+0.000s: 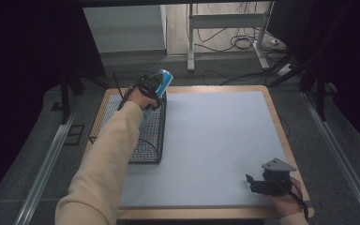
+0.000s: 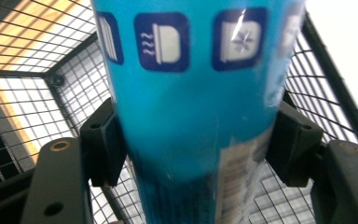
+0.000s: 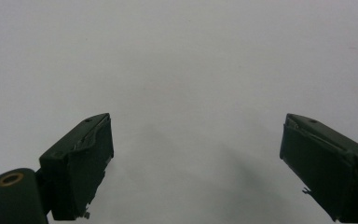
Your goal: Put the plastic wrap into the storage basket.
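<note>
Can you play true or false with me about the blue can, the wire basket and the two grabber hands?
1. The left gripper is clamped on the blue can. True.
2. The can lies on the grey mat. False: it is held up above the wire basket.
3. The right gripper holds a can too. False: its jaws are open with nothing between them.
4. The basket sits at the table's left side. True.
</note>
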